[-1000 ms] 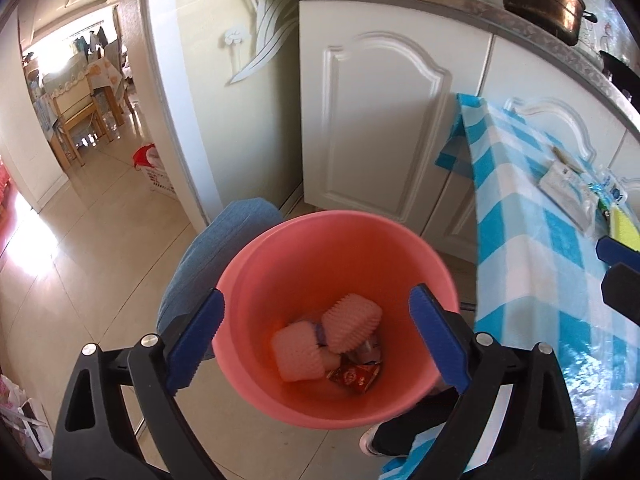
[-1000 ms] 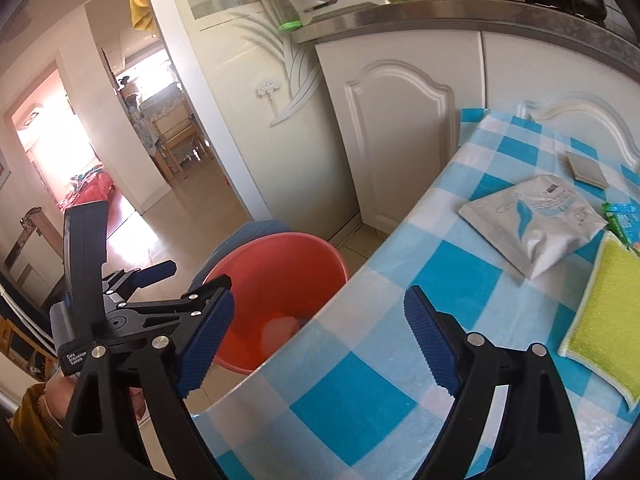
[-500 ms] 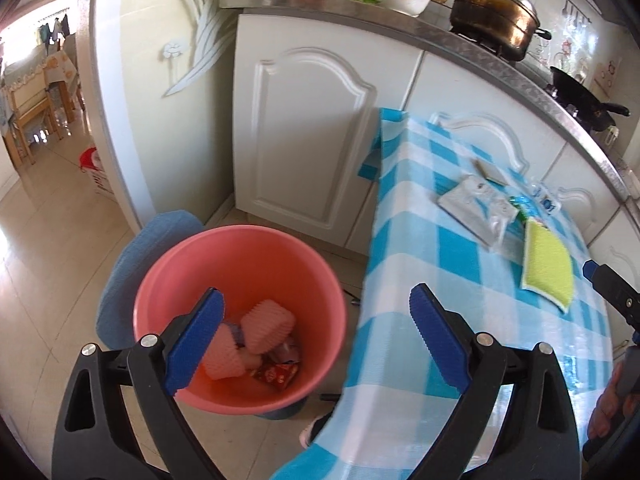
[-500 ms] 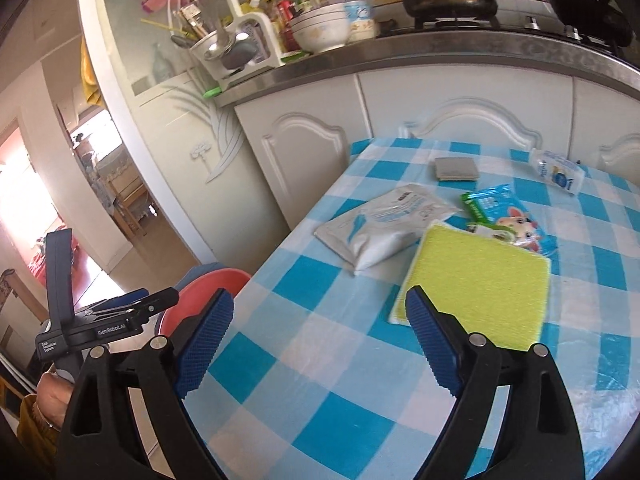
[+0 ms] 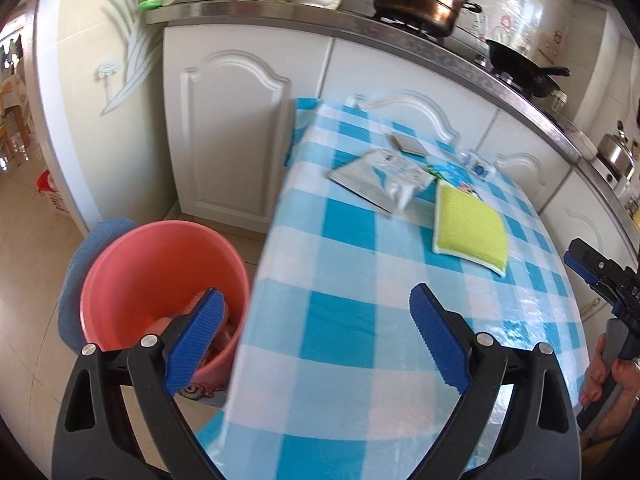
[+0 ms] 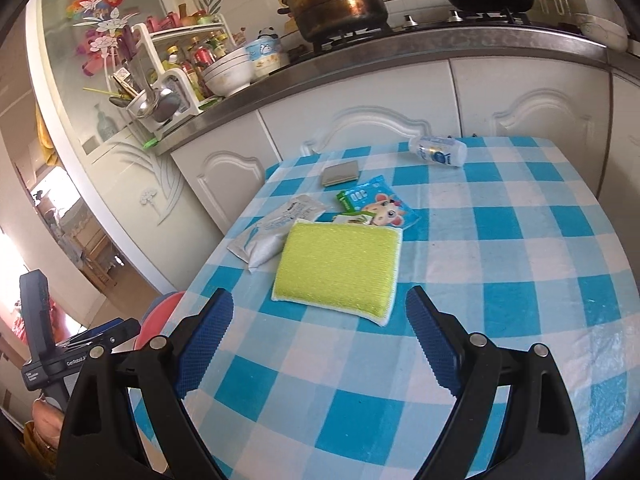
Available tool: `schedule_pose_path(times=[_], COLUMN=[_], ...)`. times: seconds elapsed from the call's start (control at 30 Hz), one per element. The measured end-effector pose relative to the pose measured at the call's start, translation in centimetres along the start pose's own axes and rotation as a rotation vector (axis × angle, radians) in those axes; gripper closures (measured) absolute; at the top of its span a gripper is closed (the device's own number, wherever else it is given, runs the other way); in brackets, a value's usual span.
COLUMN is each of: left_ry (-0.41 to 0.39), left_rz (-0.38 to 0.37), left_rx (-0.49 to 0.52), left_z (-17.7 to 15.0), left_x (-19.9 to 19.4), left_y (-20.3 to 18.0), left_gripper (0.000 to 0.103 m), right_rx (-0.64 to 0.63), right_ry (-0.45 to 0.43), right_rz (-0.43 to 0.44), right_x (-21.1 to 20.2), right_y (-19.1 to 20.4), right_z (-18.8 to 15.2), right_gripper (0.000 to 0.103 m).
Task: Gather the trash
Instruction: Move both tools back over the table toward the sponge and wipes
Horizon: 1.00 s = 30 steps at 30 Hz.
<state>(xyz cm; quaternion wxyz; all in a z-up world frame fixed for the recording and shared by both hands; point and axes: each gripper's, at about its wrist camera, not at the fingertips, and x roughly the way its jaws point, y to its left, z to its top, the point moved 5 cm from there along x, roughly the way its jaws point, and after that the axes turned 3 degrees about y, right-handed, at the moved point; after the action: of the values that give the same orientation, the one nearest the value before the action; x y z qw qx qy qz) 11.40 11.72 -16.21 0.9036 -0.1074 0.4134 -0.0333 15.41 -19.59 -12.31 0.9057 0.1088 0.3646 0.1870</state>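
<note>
Yellow-green ribbed rectangular sponge (image 6: 338, 270) lies flat on glossy checked tablecloth (image 6: 500, 280).

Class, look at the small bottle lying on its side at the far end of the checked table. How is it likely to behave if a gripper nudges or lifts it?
The bottle lies on its side and looks round, so a nudge would probably roll it. It looks small, clear plastic: likely light. Its smooth wall may slip between fingers.
</note>
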Motion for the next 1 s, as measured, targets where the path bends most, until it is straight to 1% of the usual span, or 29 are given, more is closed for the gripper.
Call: schedule_pose_path(times=[0.17, 0.27, 0.33, 0.47, 0.6, 0.67, 0.7, 0.8, 0.9, 1.0], left_ry=[0.017, 0.028, 0.035, 0.035, 0.044, 0.053, 0.060, 0.084, 0.089, 0.092], left_rz=[-0.042, -0.051, -0.054, -0.042, -0.018, -0.025, -0.033, -0.094, -0.123, -0.176], left_rx=[0.051, 0.079, 0.095, 0.132, 0.154, 0.144, 0.133, 0.113, 0.151, 0.189], left_z=[-1.1, -1.6, -1.7, -1.2, -0.1, 0.6, 0.8, 1.1, 1.0, 1.0], left_x=[0.0, 0.1, 0.2, 0.8, 2.0, 2.9, 3.3, 4.6, 5.7, 6.6], left_y=[-2.6, -3.7, -4.2, -4.7, -4.7, -4.7, -4.7, -5.9, -7.9, -10.0], left_gripper=[0.009, 0.009, 0.009, 0.009, 0.009, 0.009, 0.009, 0.009, 0.009, 0.009], right_rx=[0.030, 0.061, 0.074, 0.082, 0.083, 0.069, 0.062, 0.069, 0.095, 0.104], right_ry=[0.011, 0.038, 0.055, 0.095, 0.108, 0.118, 0.118, 0.124, 0.133, 0.146], right_rz=[-0.041, -0.038, -0.027, 0.028, 0.072, 0.083, 0.085, 0.099, 0.122, 0.145], right_x=[-1.0, -0.7, -0.2, 1.2, 2.6, 3.5, 3.9, 5.4, 6.9, 8.3], right_y=[-2.6, -3.8, -4.4, -4.5, -4.3, -4.3, -4.4, -5.0, -5.8, -6.1], right_z=[-1.3, -2.1, -2.4, -2.6, -2.1, -1.5, -1.2, 0.0, 1.3, 2.3], right_gripper=[0.014, 0.014, 0.014, 0.014, 0.014, 0.014, 0.014, 0.014, 0.014, 0.014])
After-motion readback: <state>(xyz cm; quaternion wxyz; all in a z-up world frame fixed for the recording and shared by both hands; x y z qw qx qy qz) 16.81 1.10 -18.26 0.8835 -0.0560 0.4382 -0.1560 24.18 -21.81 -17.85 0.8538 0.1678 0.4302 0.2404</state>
